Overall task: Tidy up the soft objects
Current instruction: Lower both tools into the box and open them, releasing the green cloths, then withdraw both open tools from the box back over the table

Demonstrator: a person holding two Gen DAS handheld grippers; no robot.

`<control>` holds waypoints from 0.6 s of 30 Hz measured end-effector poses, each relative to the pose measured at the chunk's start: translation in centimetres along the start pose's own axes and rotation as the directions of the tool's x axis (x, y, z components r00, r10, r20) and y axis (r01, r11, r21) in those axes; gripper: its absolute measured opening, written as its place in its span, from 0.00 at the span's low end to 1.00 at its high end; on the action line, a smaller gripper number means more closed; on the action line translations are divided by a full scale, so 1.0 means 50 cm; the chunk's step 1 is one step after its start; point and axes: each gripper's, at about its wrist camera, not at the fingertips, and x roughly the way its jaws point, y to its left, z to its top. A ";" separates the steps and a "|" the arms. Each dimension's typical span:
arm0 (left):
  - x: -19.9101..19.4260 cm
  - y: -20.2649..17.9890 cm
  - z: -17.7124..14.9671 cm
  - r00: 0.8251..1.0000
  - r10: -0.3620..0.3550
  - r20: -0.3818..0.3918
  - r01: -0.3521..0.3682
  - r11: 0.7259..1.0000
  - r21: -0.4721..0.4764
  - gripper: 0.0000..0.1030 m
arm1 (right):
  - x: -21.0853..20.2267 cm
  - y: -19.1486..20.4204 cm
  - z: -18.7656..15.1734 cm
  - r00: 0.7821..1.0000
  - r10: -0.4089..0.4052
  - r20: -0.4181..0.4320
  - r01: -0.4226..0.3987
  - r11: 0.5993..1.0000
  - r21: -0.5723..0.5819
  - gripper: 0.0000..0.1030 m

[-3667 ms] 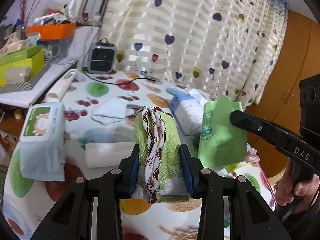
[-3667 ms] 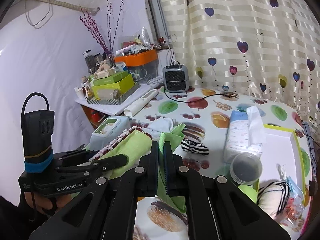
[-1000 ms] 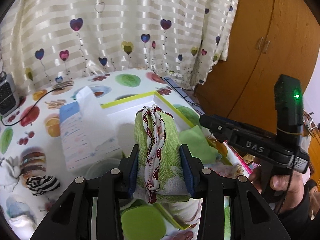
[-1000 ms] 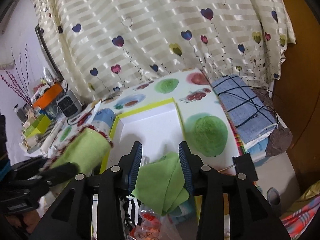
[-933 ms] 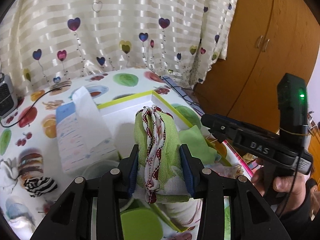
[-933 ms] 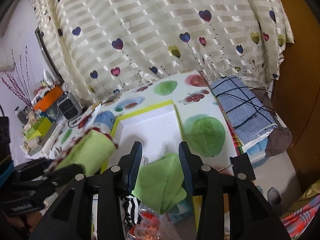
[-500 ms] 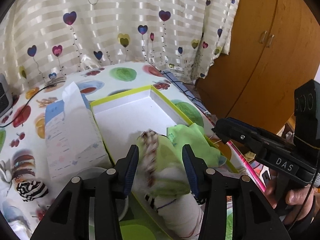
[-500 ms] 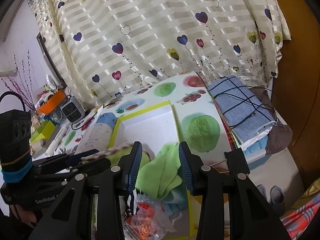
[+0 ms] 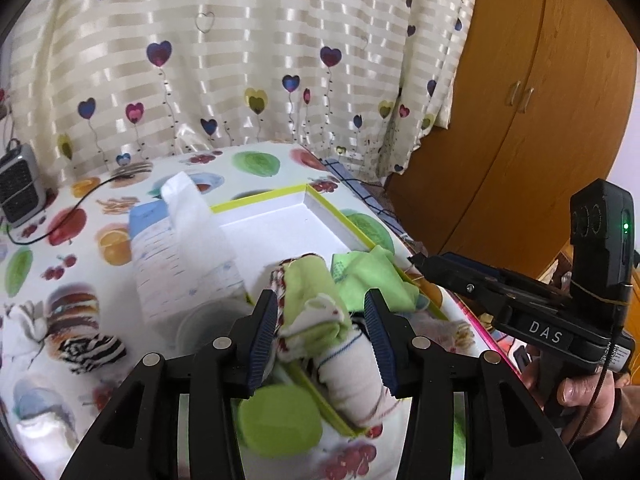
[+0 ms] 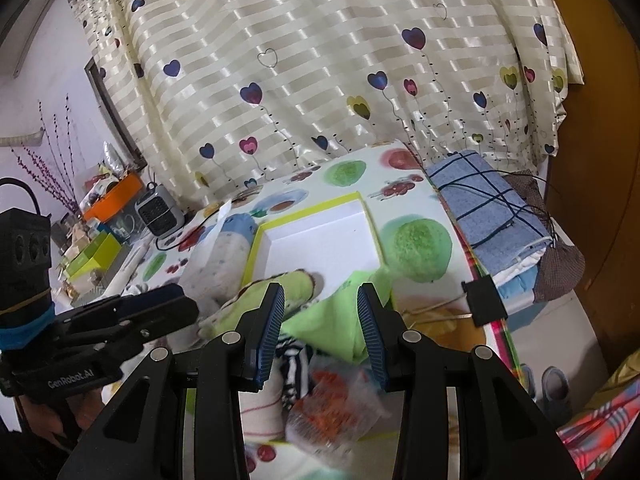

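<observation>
A rolled green cloth with red-and-white trim [image 9: 310, 294] lies inside the white box with a yellow-green rim [image 9: 260, 198], on a white sock roll [image 9: 352, 376]. My left gripper [image 9: 320, 332] is open above it, jaws apart on either side. A folded green cloth [image 9: 370, 276] lies in the box beside it. My right gripper [image 10: 320, 320] is open above that green cloth [image 10: 340, 320]; the rolled cloth shows in the right wrist view [image 10: 276, 292] too. The box rim [image 10: 312, 208] shows there as well.
A tissue pack [image 9: 176, 256] stands left of the box with a round container [image 9: 204, 324] and a green lid [image 9: 280, 420] near it. A striped sock [image 9: 90, 350] and white cloths [image 9: 28, 324] lie on the fruit-print table [image 9: 92, 216]. A plastic bag [image 10: 336, 408] sits in the box. A blue blanket [image 10: 488, 208] lies right.
Both grippers carried their cloths from the table's left to the box. The right gripper opened first, then the left; both cloths now lie in the box.
</observation>
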 end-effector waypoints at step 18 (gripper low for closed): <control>-0.112 0.053 -0.098 0.999 0.028 0.022 -0.027 0.998 -0.062 0.43 | -0.050 0.129 -0.064 0.998 0.005 -0.060 -0.012 0.994 -0.111 0.38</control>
